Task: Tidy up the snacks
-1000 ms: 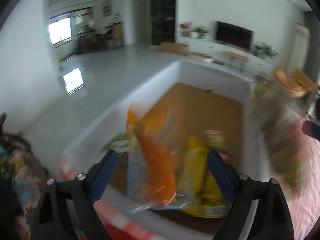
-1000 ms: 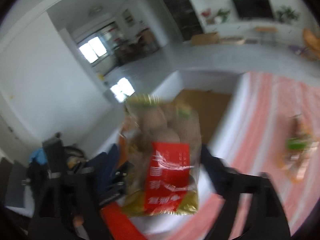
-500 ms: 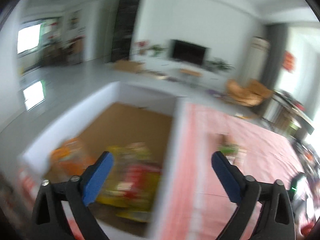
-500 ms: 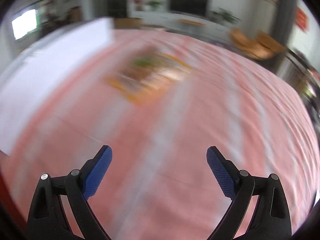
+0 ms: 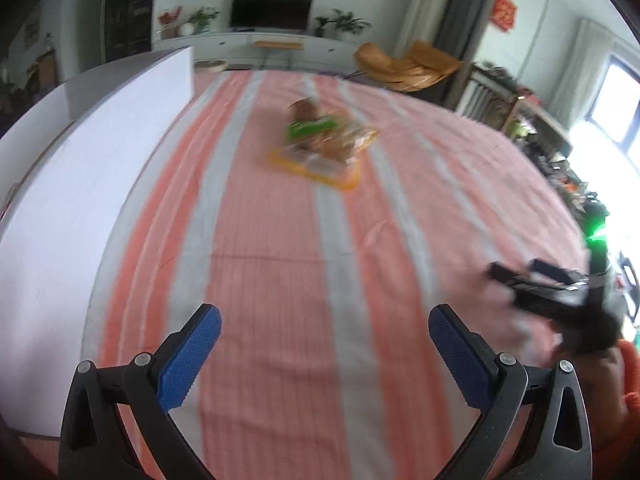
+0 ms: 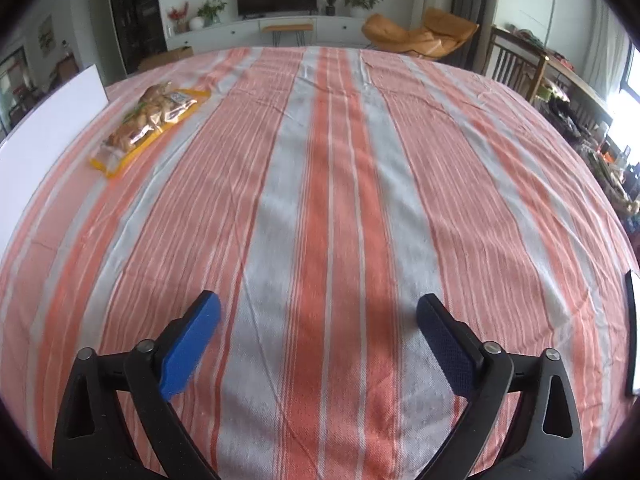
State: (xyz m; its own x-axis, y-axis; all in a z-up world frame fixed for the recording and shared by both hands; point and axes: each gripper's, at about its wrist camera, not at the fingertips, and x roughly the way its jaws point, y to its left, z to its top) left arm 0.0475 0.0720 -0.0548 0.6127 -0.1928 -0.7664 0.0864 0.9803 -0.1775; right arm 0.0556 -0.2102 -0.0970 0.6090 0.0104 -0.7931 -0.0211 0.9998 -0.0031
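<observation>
- Both grippers tilt down over the striped cloth (image 6: 328,184), with nothing between their blue pads.
- Left gripper (image 5: 325,334): its jaws stand wide apart over bare cloth.
- Right gripper (image 6: 318,322): its jaws are opening, already spread wide, above a red stripe.
- Snack bag (image 6: 148,126), yellow-edged with brown pieces showing inside, lies flat on the cloth far ahead and to the left of the right gripper, near the white box wall (image 6: 44,128).
- Left view shows the same bag (image 5: 326,146) blurred, straight ahead and well apart from the pads, with a green band across it.
- Only the left view shows the right gripper from outside, blurred at the right edge, a hand (image 5: 608,384) under it and an orange sleeve beside.
- Only the right view shows a dark flat thing (image 6: 632,332) at the cloth's right edge; what it is cannot be told.
</observation>
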